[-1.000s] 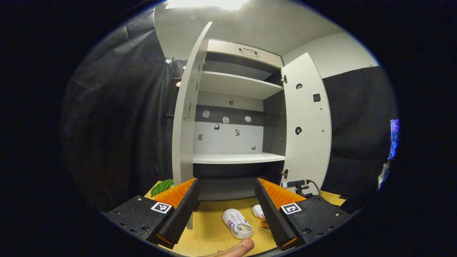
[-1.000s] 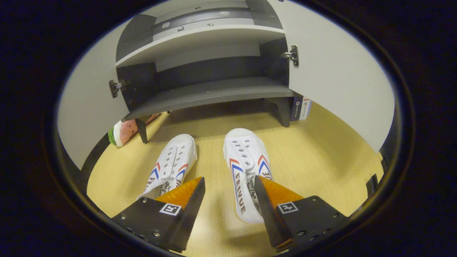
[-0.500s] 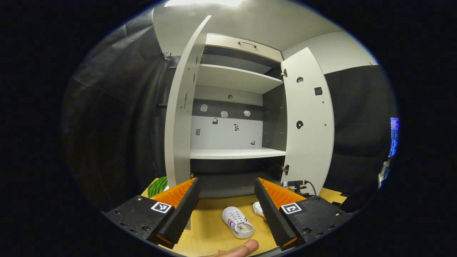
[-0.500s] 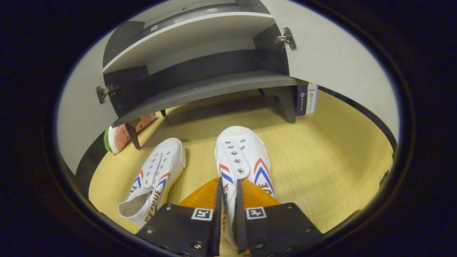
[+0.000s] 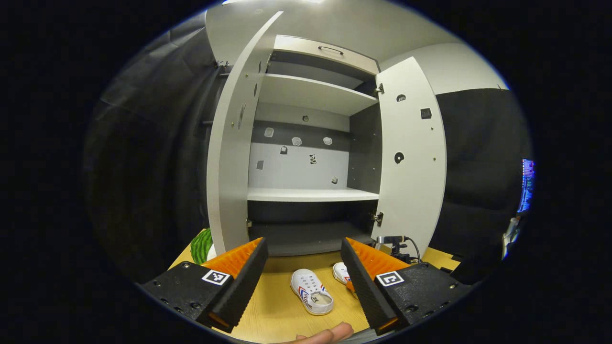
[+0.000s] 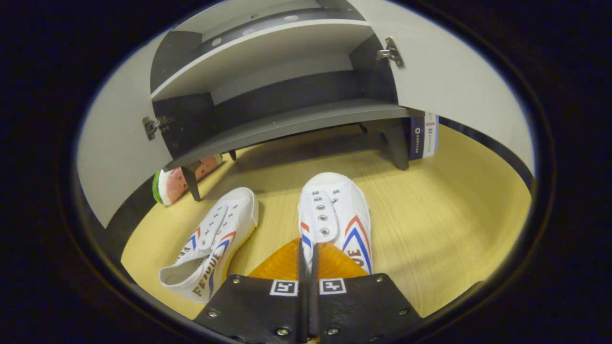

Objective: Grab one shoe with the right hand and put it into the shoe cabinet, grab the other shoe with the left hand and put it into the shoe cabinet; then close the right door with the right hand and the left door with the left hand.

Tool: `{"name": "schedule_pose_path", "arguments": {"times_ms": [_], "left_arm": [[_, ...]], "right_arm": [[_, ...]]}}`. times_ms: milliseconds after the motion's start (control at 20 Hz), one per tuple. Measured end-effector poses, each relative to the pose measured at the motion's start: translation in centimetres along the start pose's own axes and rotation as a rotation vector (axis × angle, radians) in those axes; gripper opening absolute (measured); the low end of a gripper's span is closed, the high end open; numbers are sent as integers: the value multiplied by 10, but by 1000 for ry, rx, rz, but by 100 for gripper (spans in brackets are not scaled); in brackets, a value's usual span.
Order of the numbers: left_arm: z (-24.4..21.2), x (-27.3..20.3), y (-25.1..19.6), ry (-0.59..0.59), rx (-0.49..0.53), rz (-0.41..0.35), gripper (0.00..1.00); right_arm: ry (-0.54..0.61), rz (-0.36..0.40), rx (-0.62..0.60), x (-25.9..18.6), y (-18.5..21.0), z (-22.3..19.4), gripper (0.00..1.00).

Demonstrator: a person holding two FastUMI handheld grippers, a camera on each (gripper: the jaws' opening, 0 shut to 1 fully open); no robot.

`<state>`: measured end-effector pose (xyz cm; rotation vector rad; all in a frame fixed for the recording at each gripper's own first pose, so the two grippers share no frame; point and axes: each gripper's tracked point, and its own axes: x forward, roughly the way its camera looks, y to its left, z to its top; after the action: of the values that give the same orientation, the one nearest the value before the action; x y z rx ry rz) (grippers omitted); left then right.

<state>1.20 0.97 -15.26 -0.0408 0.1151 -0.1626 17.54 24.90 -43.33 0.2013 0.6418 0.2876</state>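
Note:
Two white shoes with red and blue stripes lie on the yellow wooden floor before the open shoe cabinet (image 6: pixel 296 125). My right gripper (image 6: pixel 308 246) is shut on the inner side wall of the right shoe (image 6: pixel 337 215), whose toe points at the cabinet. The left shoe (image 6: pixel 213 241) lies free beside it, angled to the left. In the left gripper view, my left gripper (image 5: pixel 303 246) is open and holds nothing, well above the left shoe (image 5: pixel 311 296); the right shoe (image 5: pixel 340 272) peeks out beside one finger. Both cabinet doors (image 5: pixel 229 157) (image 5: pixel 411 157) stand open.
A watermelon-slice toy (image 6: pixel 181 179) lies under the cabinet's left leg area. A small box (image 6: pixel 423 136) stands by the right leg. The bottom shelf (image 5: pixel 306 236) and the shelf above it (image 5: pixel 311 194) carry nothing. A person's finger (image 5: pixel 327 334) shows at the lower edge.
My right gripper went from open around the right shoe's side to shut on it, and the fingers now press tighter. My left gripper drew back a little, staying open.

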Motion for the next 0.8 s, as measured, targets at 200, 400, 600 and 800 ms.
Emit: {"name": "schedule_pose_path", "arguments": {"times_ms": [200,400,600,800], "left_arm": [[-3,2,-15,-25,20,-59,95],[-21,13,-20,26,8,-87,95],[-33,18,-12,64,-24,-74,95],[-44,17,-7,86,-35,-74,95]], "right_arm": [[-51,80,58,-21,2,-1,5],[-129,86,16,-50,6,12,2],[-140,88,35,-67,9,17,2],[-182,102,18,-85,20,34,1]]}}
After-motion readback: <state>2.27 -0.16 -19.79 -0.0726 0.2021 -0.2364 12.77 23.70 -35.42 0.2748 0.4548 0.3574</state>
